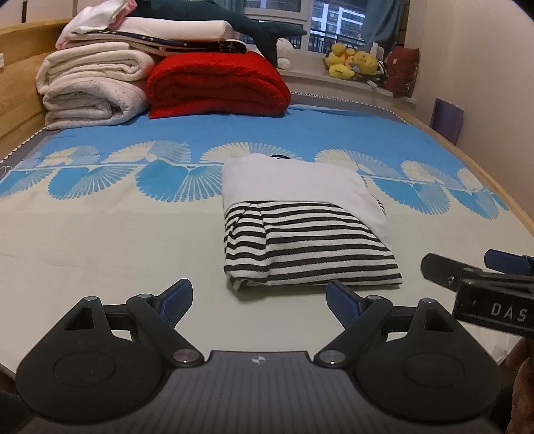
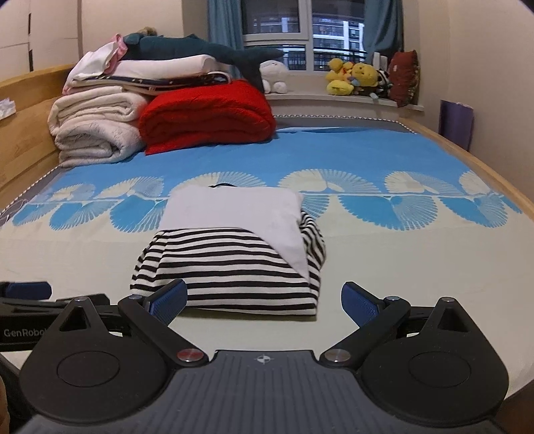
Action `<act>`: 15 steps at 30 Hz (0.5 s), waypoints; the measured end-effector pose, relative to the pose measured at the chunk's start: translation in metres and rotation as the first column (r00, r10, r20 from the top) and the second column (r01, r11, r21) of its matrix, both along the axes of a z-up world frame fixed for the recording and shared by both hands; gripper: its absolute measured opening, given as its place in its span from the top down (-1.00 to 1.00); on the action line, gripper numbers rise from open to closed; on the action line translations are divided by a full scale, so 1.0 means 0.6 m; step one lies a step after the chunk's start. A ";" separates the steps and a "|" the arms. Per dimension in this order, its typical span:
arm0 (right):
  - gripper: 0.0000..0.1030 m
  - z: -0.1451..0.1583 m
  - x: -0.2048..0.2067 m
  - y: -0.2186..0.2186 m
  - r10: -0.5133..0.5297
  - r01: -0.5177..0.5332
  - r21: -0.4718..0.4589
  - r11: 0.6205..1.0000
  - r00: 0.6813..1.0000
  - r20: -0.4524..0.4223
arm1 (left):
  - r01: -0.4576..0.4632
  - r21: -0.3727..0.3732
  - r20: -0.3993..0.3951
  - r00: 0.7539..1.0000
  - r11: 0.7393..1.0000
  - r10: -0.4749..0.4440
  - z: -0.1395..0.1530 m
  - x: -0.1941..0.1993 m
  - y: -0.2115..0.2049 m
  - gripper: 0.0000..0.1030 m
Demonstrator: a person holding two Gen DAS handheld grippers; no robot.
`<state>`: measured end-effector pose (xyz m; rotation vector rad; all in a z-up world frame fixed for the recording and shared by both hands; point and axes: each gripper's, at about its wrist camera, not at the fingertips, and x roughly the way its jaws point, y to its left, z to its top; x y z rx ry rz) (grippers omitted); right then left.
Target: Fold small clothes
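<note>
A small garment (image 1: 300,220), white on its far half and black-and-white striped on its near half, lies folded into a compact rectangle on the bed (image 1: 100,240). The same garment (image 2: 233,253) fills the middle of the right wrist view. My left gripper (image 1: 258,302) is open just short of the garment's near edge, nothing between its blue pads. My right gripper (image 2: 263,302) is open too, at the garment's near edge, with its left pad (image 2: 168,302) in front of the striped corner. The right gripper's fingers (image 1: 480,270) show at the right edge of the left wrist view.
Rolled white blankets (image 1: 90,90), a red blanket (image 1: 217,83) and folded linens with a dark plush shark (image 1: 213,20) are stacked at the far left of the bed. Yellow plush toys (image 1: 353,61) sit on the window sill. The bed has a wooden frame (image 1: 20,43).
</note>
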<state>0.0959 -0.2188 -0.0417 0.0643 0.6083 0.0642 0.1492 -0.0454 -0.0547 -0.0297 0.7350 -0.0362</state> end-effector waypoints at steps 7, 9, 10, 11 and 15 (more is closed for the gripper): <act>-0.91 0.002 0.002 0.017 0.037 -0.037 -0.009 0.999 0.999 0.005 | 0.002 -0.002 0.008 1.000 1.000 -0.002 0.001 0.000 0.004 -0.76; -0.91 0.002 0.003 0.022 0.043 -0.043 -0.010 0.999 0.999 0.003 | -0.003 0.001 0.009 1.000 1.000 0.003 0.000 0.000 0.006 -0.76; -0.91 0.002 0.004 0.023 0.043 -0.043 -0.010 0.999 0.999 0.004 | -0.003 -0.002 0.006 1.000 1.000 0.003 0.000 0.000 0.006 -0.76; -0.91 0.001 0.005 0.023 0.045 -0.045 -0.008 0.999 0.999 0.004 | -0.004 -0.006 0.004 1.000 1.000 0.004 -0.001 0.001 0.007 -0.76; -0.91 0.000 0.005 0.024 0.049 -0.049 -0.006 0.999 0.999 0.004 | -0.005 -0.006 0.006 1.000 1.000 0.005 -0.001 0.001 0.008 -0.76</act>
